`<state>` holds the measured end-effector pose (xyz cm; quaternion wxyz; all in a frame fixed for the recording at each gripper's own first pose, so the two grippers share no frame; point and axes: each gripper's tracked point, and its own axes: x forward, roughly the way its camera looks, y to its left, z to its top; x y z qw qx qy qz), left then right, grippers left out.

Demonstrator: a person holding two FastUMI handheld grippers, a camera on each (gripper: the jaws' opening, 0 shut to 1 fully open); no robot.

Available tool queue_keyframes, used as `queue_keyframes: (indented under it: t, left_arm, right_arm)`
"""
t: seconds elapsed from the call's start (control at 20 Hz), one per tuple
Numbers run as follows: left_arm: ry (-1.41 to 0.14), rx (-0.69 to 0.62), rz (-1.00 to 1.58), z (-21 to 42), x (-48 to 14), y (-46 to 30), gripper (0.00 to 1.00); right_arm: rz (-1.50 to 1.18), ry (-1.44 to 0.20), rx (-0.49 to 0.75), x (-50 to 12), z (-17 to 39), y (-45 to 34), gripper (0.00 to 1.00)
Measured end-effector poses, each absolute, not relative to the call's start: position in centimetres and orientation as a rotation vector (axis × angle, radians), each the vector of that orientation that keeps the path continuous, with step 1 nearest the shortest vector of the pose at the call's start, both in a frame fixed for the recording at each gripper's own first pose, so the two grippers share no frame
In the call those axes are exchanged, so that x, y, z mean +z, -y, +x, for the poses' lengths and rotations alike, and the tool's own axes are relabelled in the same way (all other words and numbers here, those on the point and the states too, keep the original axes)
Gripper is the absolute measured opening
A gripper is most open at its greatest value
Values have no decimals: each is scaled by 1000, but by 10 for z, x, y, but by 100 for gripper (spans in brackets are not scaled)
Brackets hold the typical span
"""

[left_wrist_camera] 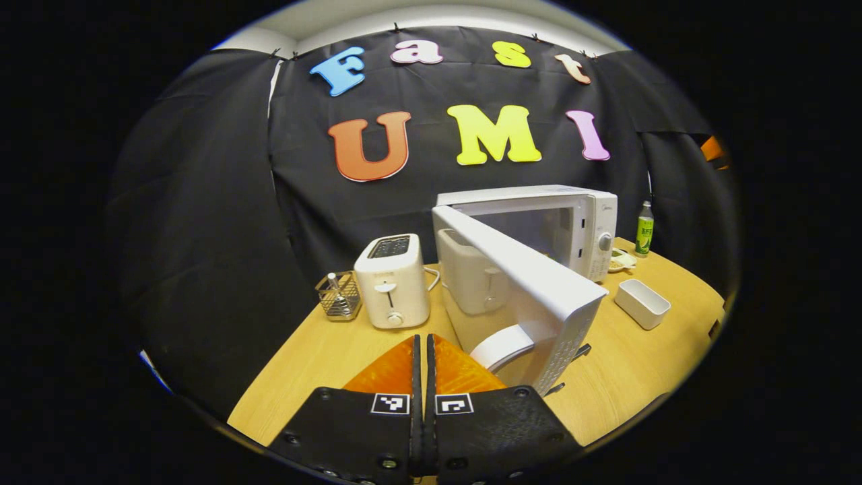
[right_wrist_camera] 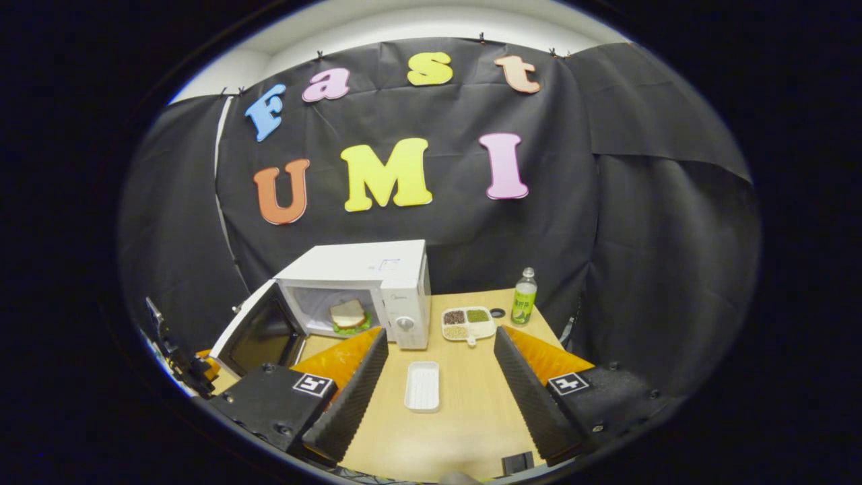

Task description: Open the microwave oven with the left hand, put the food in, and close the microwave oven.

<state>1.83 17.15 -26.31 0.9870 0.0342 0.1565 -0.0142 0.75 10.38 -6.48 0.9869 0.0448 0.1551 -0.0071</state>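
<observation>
- The white box-shaped microwave oven stood at the back of the light wooden table, at about 11 o'clock in the right gripper view, with its white, dark-windowed door swung wide open.
- The food, a sandwich of pale bread with green leaves, already sat inside the cavity, so closing the door looked to be what was left.
- The door looked rigid and light on its hinge; I judged a steady push on its flat outer face near the curved white handle would swing it without needing a grip.
- The left gripper had its 2 fingers pressed together on nothing, just beside the door's free edge at 1 o'clock.
- The right gripper hung with its fingers spread wide and empty over an empty white rectangular plastic tray.
- The latch and hinge were hidden, and the sandwich's plate could not be made out.
</observation>
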Motion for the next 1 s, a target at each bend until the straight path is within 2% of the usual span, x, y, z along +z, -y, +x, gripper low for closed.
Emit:
queue_keyframes:
  t: [0.05,0.1,0.15,0.2,0.25,0.3,0.35,0.55,0.6,0.65,0.75,0.8,1.0]
  left_arm:
    - [-311,-40,66,21,-261,-160,0]
    - [-308,-51,60,23,-260,-150,0]
    - [-307,-68,54,27,-258,-137,0]
    - [-306,-83,52,29,-258,-124,0]
    - [-303,-101,52,32,-257,-111,0]
    - [-301,-118,57,34,-257,-100,0]
    - [-300,-131,62,38,-257,-89,0]
    - [-301,-183,59,52,-257,-50,0]
    - [-300,-193,63,56,-257,-40,0]
    - [-296,-202,67,60,-256,-32,0]
    - [-295,-219,71,68,-255,-18,0]
    - [-294,-224,73,72,-255,-12,0]
    - [-290,-229,69,90,-251,8,0]
  right_arm:
    - [89,-315,-15,-65,8,-99,92]
    - [91,-317,-14,-66,9,-96,100]
    - [91,-317,-18,-65,10,-92,100]
    - [93,-323,-22,-65,12,-86,92]
    - [93,-326,-18,-64,12,-83,100]
    - [89,-322,-23,-61,13,-78,100]
    - [84,-318,-27,-57,14,-72,92]
    - [91,-306,-26,-49,19,-57,92]
    - [87,-303,-30,-47,19,-52,100]
    - [85,-302,-32,-45,19,-48,92]
    - [75,-296,-31,-43,20,-41,92]
    - [64,-293,-33,-42,20,-36,100]
    - [50,-294,-32,-42,23,-26,100]
